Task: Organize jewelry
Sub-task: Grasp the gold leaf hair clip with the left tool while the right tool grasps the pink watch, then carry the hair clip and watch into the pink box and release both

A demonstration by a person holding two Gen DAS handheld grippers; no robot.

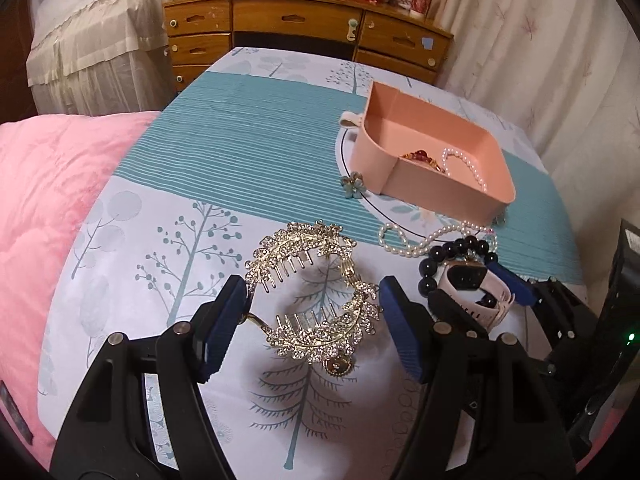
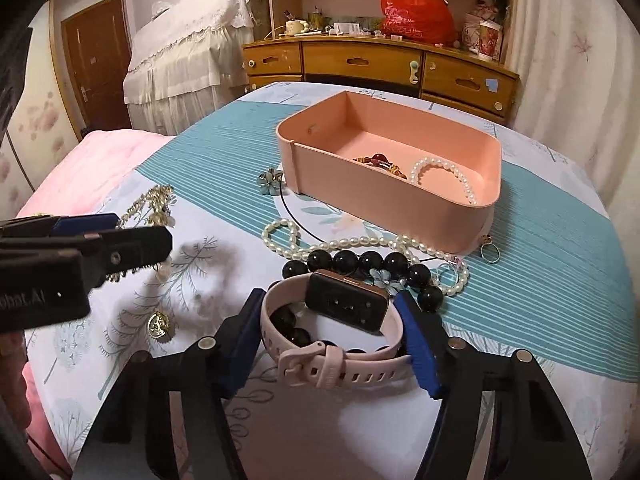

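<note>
Jewelry lies scattered on a bed covered by a white-and-teal tree-print sheet (image 1: 208, 168): a gold rhinestone leaf-shaped hair comb (image 1: 316, 292), a pale pink strapped smartwatch with a dark rectangular face (image 2: 344, 320), a black round-bead bracelet (image 2: 360, 264), a long white pearl necklace (image 2: 340, 246) and a small teal flower brooch (image 2: 269, 182). Beyond them sits a pink plastic rectangular tray (image 2: 384, 196), which already holds a short pearl bracelet (image 2: 440, 176) and a red-and-gold piece (image 2: 380, 160).

The left hand-held gripper (image 1: 312, 320) is spread wide, its blue pads on either side of the hair comb, one pad touching or nearly touching the comb's left tip; nothing is gripped yet. The right hand-held gripper (image 2: 332, 340) straddles the watch band, its pads just beside or against the strap; whether it is squeezing cannot be told.

Risks, as I judge them: the comb is curved, toothed and springy, so closing on its tips could make it flip or slide out. Its dangling gold coin pendant (image 1: 336, 366) could snag the sheet. The watch rests on top of the black beads, with part of the bracelet threaded inside the strap loop, so lifting it may drag the bracelet along, and perhaps the pearls tangled next to it. The two grippers work close together and could bump.
</note>
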